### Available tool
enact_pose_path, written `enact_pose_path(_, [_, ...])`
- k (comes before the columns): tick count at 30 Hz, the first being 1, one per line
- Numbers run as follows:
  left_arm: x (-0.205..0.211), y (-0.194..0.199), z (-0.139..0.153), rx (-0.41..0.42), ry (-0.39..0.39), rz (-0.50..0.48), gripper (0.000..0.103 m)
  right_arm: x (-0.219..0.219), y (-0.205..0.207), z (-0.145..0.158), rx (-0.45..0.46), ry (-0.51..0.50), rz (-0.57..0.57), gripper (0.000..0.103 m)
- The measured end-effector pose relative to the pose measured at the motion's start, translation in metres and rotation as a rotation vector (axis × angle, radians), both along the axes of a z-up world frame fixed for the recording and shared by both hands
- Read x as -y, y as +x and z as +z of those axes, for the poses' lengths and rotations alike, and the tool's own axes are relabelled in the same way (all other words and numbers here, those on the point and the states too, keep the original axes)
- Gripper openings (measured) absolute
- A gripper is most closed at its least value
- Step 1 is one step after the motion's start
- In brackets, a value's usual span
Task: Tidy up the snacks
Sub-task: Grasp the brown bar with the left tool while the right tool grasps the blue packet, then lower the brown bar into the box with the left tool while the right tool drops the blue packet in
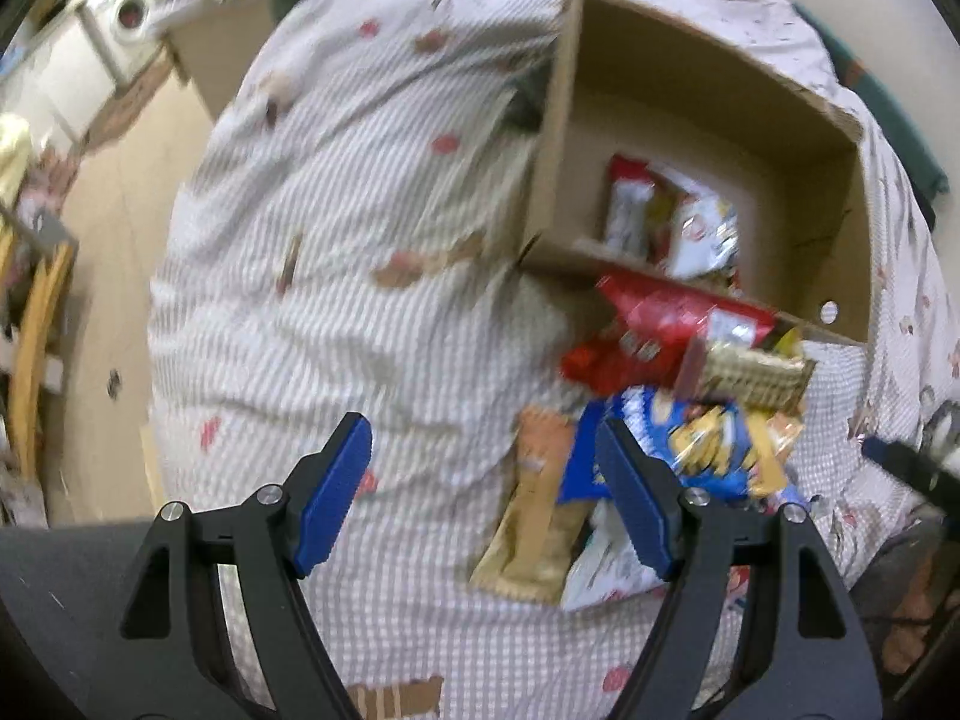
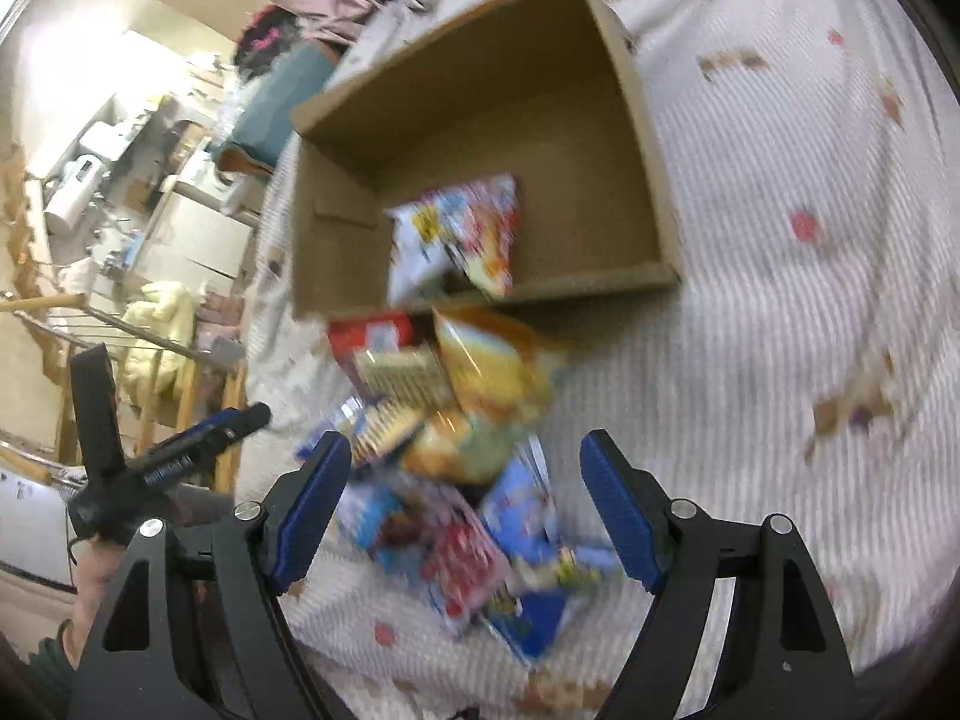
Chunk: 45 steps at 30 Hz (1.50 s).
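A pile of snack packets [image 1: 672, 420] lies on a striped bedcover [image 1: 360, 300] in front of an open cardboard box [image 1: 690, 90]. A few packets [image 1: 666, 216] sit inside the box. My left gripper [image 1: 483, 480] hangs open over bare cover just left of the pile, nothing between its fingers. In the right wrist view the same box [image 2: 636, 120] holds a colourful packet [image 2: 462, 234], and the pile [image 2: 456, 480] spreads below it. My right gripper [image 2: 465, 492] stands open above the near packets, gripping none. The left gripper [image 2: 198, 438] shows at the left edge there.
The bed edge drops to a wooden floor [image 1: 120, 210] at the left. A washing machine [image 1: 120, 24] and cluttered shelves stand beyond. A wooden drying rack [image 2: 150, 372] is beside the bed. A person's hand [image 2: 90, 576] holds the left tool.
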<state>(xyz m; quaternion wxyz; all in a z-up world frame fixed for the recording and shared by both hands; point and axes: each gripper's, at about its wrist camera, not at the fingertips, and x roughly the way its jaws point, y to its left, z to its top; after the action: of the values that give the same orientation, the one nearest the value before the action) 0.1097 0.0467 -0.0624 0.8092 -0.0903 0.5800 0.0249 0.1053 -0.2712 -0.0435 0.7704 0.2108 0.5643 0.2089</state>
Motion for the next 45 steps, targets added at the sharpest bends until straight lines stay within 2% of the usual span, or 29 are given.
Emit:
enact_pose_path(5, [-0.009, -0.005, -0.034, -0.14, -0.072, 0.039, 0.039, 0.012, -0.015, -0.023, -0.127, -0.005, -0.069, 0.081])
enact_pose_path(9, [0.004, -0.006, -0.057, -0.215, -0.082, -0.004, 0.038, 0.02, -0.018, -0.024, -0.125, -0.034, -0.084, 0.081])
enact_pose_path(12, [0.017, -0.006, -0.062, -0.221, -0.108, -0.033, 0.038, 0.03, -0.022, -0.026, -0.133, -0.026, -0.111, 0.081])
enact_pose_path(16, [0.034, -0.004, -0.077, -0.268, -0.078, -0.079, 0.045, 0.036, -0.025, -0.025, -0.131, -0.014, -0.125, 0.081])
enact_pose_path(20, [0.041, 0.0, -0.088, -0.285, -0.066, -0.082, 0.045, 0.037, -0.026, -0.034, -0.175, -0.025, -0.122, 0.081])
enact_pose_path(21, [0.043, 0.001, -0.089, -0.28, -0.072, -0.081, 0.044, 0.037, -0.027, -0.038, -0.194, -0.024, -0.124, 0.081])
enact_pose_path(22, [0.044, 0.002, -0.089, -0.275, -0.082, -0.079, 0.038, 0.038, -0.027, -0.043, -0.219, -0.02, -0.127, 0.081])
enact_pose_path(24, [0.045, 0.004, -0.091, -0.28, -0.089, -0.071, 0.036, 0.04, -0.028, -0.052, -0.261, 0.003, -0.127, 0.081])
enact_pose_path(25, [0.045, 0.004, -0.091, -0.282, -0.087, -0.066, 0.03, 0.04, -0.028, -0.058, -0.285, 0.019, -0.125, 0.08])
enact_pose_path(27, [0.044, 0.007, -0.089, -0.28, -0.082, -0.066, 0.025, 0.036, -0.024, -0.064, -0.307, 0.024, -0.115, 0.071])
enact_pose_path(29, [0.036, 0.005, -0.085, -0.27, -0.076, -0.07, 0.018, 0.031, -0.02, -0.072, -0.327, 0.017, -0.104, 0.069])
enact_pose_path(32, [0.03, 0.002, -0.079, -0.251, -0.068, -0.069, 0.015, 0.026, -0.016, -0.085, -0.351, 0.003, -0.083, 0.064])
enact_pose_path(34, [0.025, -0.002, -0.073, -0.241, -0.067, -0.064, 0.014, 0.024, -0.013, -0.086, -0.347, 0.007, -0.072, 0.048])
enact_pose_path(36, [0.019, -0.007, -0.065, -0.225, -0.059, -0.056, 0.014, 0.024, -0.012, -0.081, -0.318, 0.001, -0.07, 0.039])
enact_pose_path(40, [0.002, -0.02, -0.048, -0.194, -0.059, -0.015, 0.013, 0.032, -0.02, -0.056, -0.22, -0.018, -0.087, 0.033])
enact_pose_path(45, [-0.015, -0.034, -0.015, -0.09, -0.045, 0.033, 0.013, 0.039, -0.036, -0.01, -0.075, -0.148, -0.116, 0.033])
